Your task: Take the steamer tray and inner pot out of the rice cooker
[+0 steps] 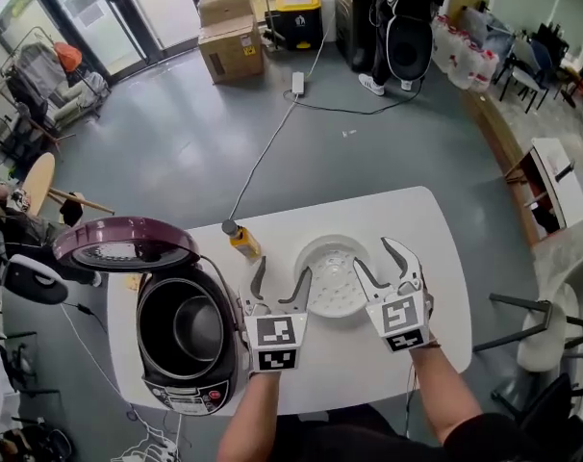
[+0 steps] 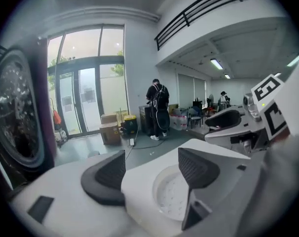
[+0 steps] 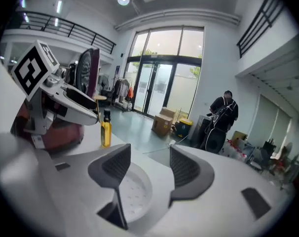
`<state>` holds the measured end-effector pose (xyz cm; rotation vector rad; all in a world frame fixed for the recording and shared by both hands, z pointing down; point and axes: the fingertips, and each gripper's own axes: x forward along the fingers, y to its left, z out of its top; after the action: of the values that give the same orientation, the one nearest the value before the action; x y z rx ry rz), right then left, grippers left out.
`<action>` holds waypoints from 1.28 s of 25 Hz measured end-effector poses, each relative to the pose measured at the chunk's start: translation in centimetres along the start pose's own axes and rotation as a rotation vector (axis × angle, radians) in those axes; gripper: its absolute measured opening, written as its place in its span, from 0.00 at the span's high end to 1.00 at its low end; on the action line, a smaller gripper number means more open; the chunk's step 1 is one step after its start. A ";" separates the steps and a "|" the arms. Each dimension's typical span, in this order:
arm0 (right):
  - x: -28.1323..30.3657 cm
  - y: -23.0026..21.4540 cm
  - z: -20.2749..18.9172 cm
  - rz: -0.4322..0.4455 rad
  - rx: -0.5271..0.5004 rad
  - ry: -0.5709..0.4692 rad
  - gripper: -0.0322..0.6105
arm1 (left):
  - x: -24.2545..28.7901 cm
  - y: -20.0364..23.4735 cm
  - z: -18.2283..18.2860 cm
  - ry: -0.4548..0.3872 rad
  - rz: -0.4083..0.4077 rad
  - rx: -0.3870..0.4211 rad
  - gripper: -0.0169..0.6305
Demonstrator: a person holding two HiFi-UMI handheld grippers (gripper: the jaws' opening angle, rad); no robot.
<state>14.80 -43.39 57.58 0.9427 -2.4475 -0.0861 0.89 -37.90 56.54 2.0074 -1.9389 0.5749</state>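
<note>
Steamer tray (image 1: 335, 279) lies empty on the table (image 1: 436, 258); the inner pot (image 1: 197, 327) sits in the open rice cooker (image 1: 181, 385). Left gripper (image 1: 283, 269) and right gripper (image 1: 370, 252) hover, jaws apart, empty.

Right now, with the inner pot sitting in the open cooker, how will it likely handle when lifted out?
The inner pot looks like rigid metal, so it is probably stiff. It appears empty, so it is likely fairly light for its size. Its smooth wall shows no handles, so a pinch on the rim may slip.
</note>
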 end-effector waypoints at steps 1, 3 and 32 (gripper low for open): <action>-1.1 0.4 1.5 0.010 0.024 -0.036 0.59 | -1.6 0.4 1.3 -0.028 0.006 -0.004 0.45; -2.8 1.6 4.2 0.042 0.070 -0.094 0.59 | -4.7 1.7 3.1 -0.069 0.025 -0.018 0.45; -1.8 29.6 17.2 0.783 0.950 0.045 0.21 | -25.8 28.6 -10.1 0.053 -0.135 -0.680 0.27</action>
<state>-10.49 -21.93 48.83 0.2000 -2.6017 1.4227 -28.76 -11.85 51.30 1.6348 -1.6429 -0.0716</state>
